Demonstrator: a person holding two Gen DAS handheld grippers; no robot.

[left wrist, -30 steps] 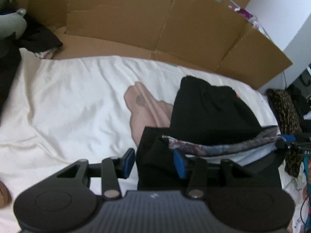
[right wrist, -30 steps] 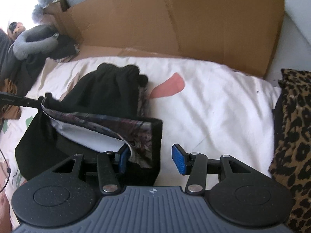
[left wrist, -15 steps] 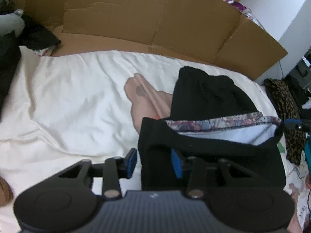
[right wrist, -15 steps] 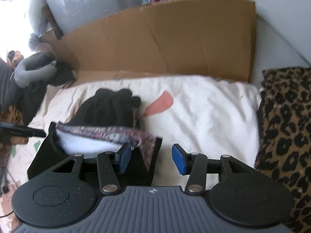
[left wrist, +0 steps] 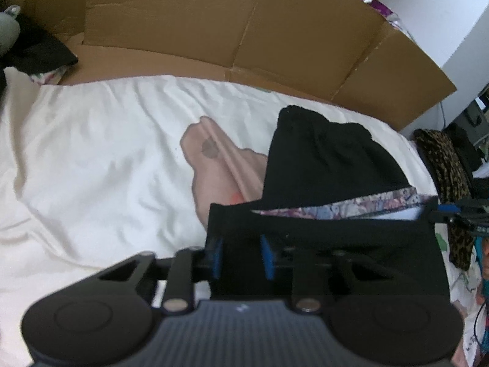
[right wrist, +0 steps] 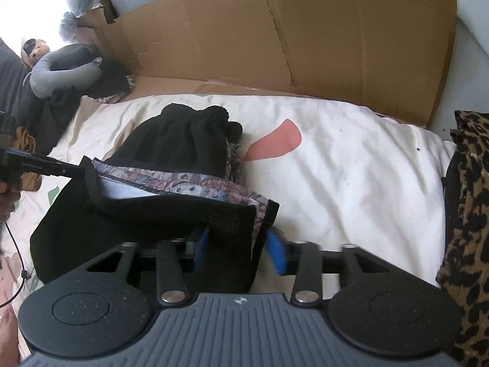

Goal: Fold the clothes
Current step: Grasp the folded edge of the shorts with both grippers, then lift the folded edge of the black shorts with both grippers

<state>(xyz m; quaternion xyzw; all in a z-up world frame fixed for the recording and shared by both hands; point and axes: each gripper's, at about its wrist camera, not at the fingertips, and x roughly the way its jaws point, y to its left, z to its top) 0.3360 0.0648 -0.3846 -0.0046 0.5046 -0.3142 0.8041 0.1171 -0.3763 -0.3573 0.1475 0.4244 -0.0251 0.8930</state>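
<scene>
A black garment (left wrist: 330,159) with a flowered lining lies on the white bed sheet (left wrist: 91,159), and its near hem is lifted and stretched between both grippers. My left gripper (left wrist: 241,255) is closing its jaws, with the hem's left corner between the blue pads. In the right wrist view the left gripper (right wrist: 76,171) pinches that corner. My right gripper (right wrist: 238,250) is also closing, and the right corner of the black garment (right wrist: 183,140) fills the gap between its pads. The right gripper (left wrist: 449,211) shows at the far end of the hem.
Flattened cardboard (right wrist: 275,36) stands along the back of the bed. A leopard-print cloth (right wrist: 467,214) lies at the right edge. A grey plush toy (right wrist: 61,70) and dark clothes sit at the back left. A hand (right wrist: 6,195) shows at the left.
Both pairs of jaws have narrowed onto the hem corners. The hem, slack and sagging a second ago, now runs taut and straight between the grippers. The right wrist view tilted up, then back down.
</scene>
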